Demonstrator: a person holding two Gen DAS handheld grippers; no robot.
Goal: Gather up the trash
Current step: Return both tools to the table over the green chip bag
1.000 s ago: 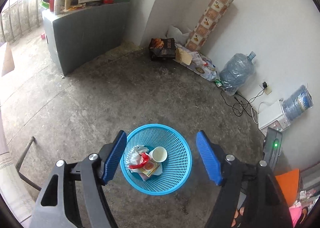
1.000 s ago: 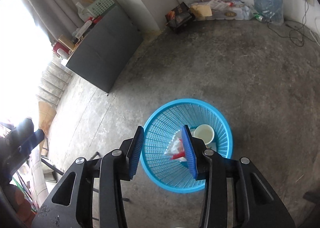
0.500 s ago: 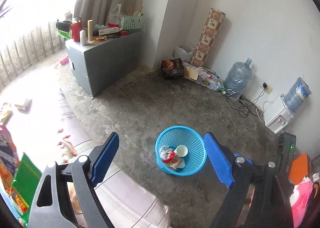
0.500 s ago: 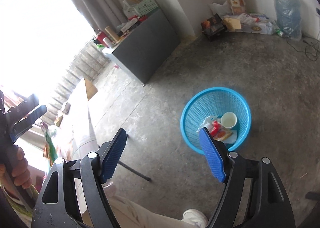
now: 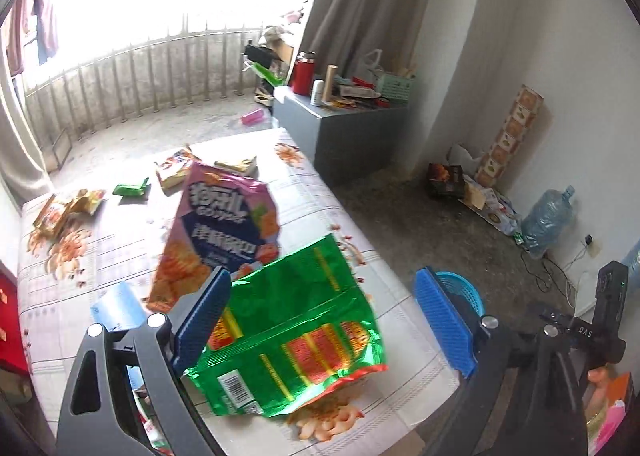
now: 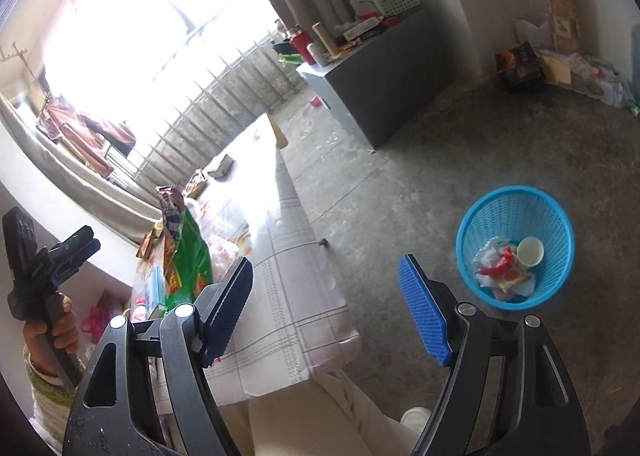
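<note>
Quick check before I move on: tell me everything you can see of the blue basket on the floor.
The blue basket is a round, bright-blue bin with lattice walls, plastic by the look of it, standing upright on the grey concrete floor beside the table. It is partly filled: a white paper cup, crumpled white wrapping and red and yellow wrappers lie at the bottom. Nothing touches its rim. The left wrist view shows only a sliver of it.

I see snack bags [image 5: 280,336] lying on the bench [image 5: 400,320], the basket [image 6: 516,244] on the floor to its right
</note>
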